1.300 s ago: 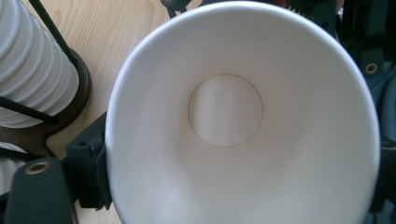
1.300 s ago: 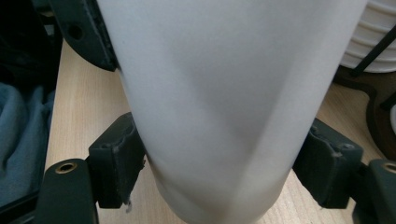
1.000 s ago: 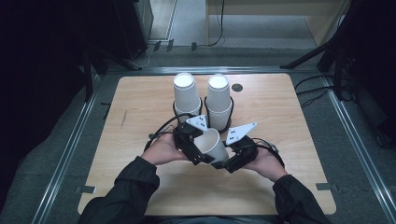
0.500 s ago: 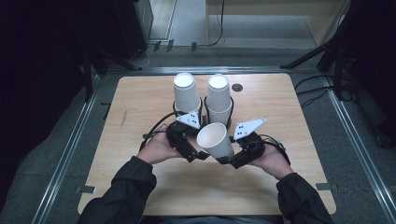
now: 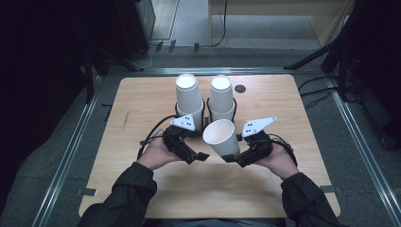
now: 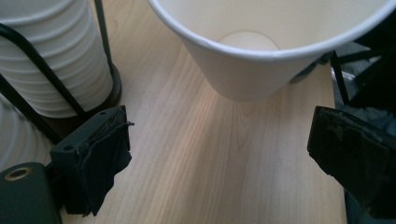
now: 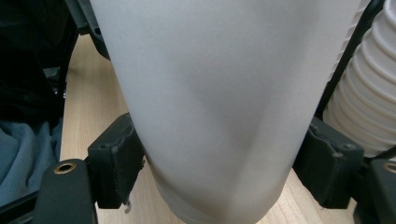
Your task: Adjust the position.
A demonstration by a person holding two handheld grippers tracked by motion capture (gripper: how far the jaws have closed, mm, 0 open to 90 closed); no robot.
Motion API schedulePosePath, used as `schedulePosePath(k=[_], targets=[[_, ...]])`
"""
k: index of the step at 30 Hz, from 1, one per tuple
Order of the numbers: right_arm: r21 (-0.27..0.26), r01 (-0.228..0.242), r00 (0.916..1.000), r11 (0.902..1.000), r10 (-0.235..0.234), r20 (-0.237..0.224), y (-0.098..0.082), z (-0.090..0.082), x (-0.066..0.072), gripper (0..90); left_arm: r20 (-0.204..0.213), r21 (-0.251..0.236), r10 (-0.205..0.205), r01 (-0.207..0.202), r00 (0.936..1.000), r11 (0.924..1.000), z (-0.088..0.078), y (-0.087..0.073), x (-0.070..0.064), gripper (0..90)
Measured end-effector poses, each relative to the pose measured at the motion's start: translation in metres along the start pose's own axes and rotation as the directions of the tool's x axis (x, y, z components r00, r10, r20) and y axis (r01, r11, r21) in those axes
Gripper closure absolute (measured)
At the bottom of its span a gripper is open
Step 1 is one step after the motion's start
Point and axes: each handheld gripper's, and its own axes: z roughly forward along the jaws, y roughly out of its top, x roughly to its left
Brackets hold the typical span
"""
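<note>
Clamping the paper cup (image 5: 221, 138) low on its wall, the right gripper (image 5: 235, 158) tilts its mouth left, just near of the cup stacks (image 5: 221, 97), toward the left gripper (image 5: 201, 156), whose empty jaws, just closing slightly, stand apart.

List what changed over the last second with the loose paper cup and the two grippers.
The left gripper let go of the paper cup and drew back to the left; its jaws, after opening wide, have just begun closing with nothing between them. The right gripper kept its hold on the cup, which now tilts up with its mouth toward the camera. The two cup stacks stayed put.
</note>
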Motion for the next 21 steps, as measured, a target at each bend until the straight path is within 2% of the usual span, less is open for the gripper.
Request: schedulePosePath(k=[4, 7, 10, 12, 14, 21], targets=[[-0.014, -0.01, 0.9999, 0.9998, 0.01, -0.002, 0.001, 0.001, -0.001, 23.6, 0.026, -0.057, -0.042, 0.044, 0.9988, 0.9974, -0.001, -0.002, 0.001, 6.0], [-0.025, -0.02, 0.9997, 0.9995, 0.019, -0.012, 0.002, 0.003, -0.002, 23.6, 0.019, -0.068, -0.043, 0.044, 0.9989, 0.9967, -0.001, -0.002, 0.001, 6.0], [-0.013, -0.016, 0.9997, 0.9998, 0.015, -0.02, 0.003, 0.009, -0.002, 23.5, 0.035, -0.123, -0.055, 0.059, 0.9979, 0.9907, -0.005, 0.0, -0.002, 6.0], [-0.012, -0.014, 0.9995, 0.9998, 0.014, -0.03, 0.004, 0.014, 0.0, 23.6, 0.027, -0.138, -0.054, 0.057, 0.9982, 0.9887, -0.005, 0.002, -0.003, 6.0], [-0.008, -0.011, 0.9993, 0.9999, 0.011, -0.037, 0.005, 0.018, 0.002, 23.6, 0.05, -0.155, -0.071, 0.077, 0.9963, 0.9849, -0.004, 0.003, -0.003, 5.9], [-0.023, -0.006, 0.9978, 0.9997, 0.004, -0.066, 0.01, 0.031, 0.007, 23.5, 0.068, -0.195, -0.085, 0.097, 0.9941, 0.976, 0.001, 0.005, -0.003, 6.1]])
